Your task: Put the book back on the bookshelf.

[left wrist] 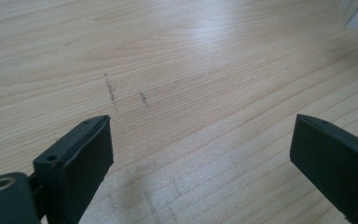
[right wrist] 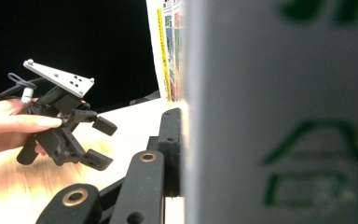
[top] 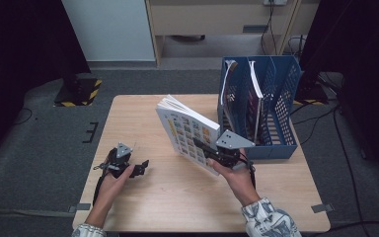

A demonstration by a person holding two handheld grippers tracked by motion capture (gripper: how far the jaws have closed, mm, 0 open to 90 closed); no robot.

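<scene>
Right claw (top: 203, 146) gripping book (top: 187, 131) — left claw (top: 143, 165) idle

L gripper (top: 139, 168) sits low near the table's left edge, jaws spread wide w/ nothing between, pointing right; L hand (top: 112, 181) wraps its grip from behind. R gripper (top: 203, 147) is raised mid-table, jaws clamped tight, pointing left; R hand (top: 237, 178) grips it, patterned sleeve at forearm.

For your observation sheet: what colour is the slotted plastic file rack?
Blue; the slotted plastic file rack shows best in the high view.
</scene>
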